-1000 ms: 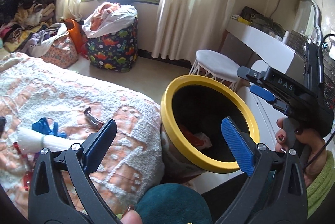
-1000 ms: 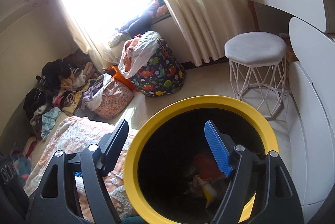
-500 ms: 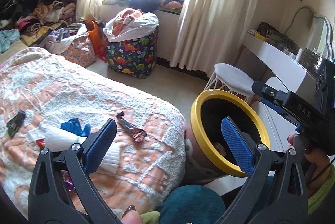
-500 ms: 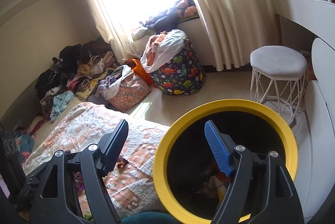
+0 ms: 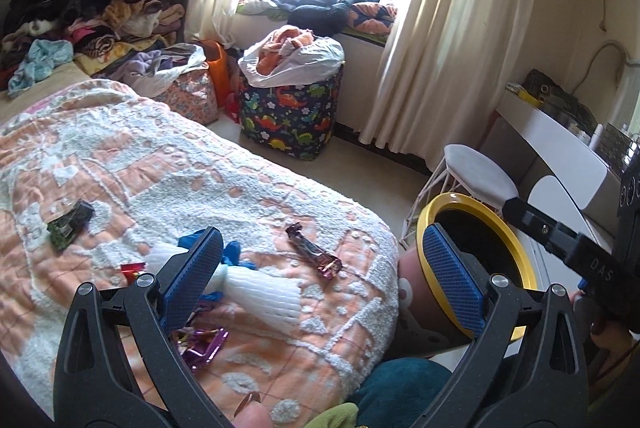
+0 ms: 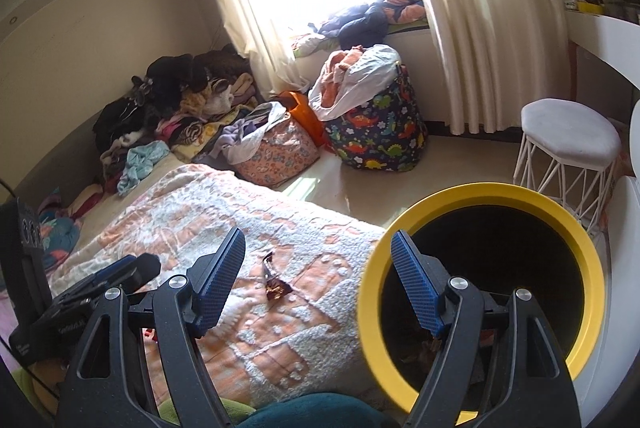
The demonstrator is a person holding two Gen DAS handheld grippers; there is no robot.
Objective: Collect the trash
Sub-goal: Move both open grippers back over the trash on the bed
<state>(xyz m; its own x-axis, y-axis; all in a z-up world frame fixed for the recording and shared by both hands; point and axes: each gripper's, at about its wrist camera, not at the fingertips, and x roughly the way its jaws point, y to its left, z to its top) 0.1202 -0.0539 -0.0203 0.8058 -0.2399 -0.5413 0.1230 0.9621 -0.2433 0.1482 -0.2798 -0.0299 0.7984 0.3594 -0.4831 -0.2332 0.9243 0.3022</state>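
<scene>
My left gripper (image 5: 324, 270) hangs over the bed (image 5: 120, 164) with its jaws wide apart and nothing between them. My right gripper (image 6: 318, 280) is spread just as wide and empty, held over the gap between the bed's corner and the bin (image 6: 588, 248).

The bin has a yellow rim and a dark inside, and it stands on the floor right against the near right corner of the bed. A little trash shows at its bottom, too dim to name.

The rest of the trash lies on the bedspread. A dark purple candy wrapper (image 5: 314, 251) sits near the right edge, closest to the bin. A white foam net sleeve (image 5: 264, 294) lies just left of it, touching a blue crumpled piece (image 5: 234, 254). A shiny purple wrapper (image 5: 204, 342) lies near the front edge, partly behind my left finger. A small red scrap (image 5: 132, 268) sits beside the sleeve, and a green packet (image 5: 70, 223) lies well apart toward the left edge.
</scene>
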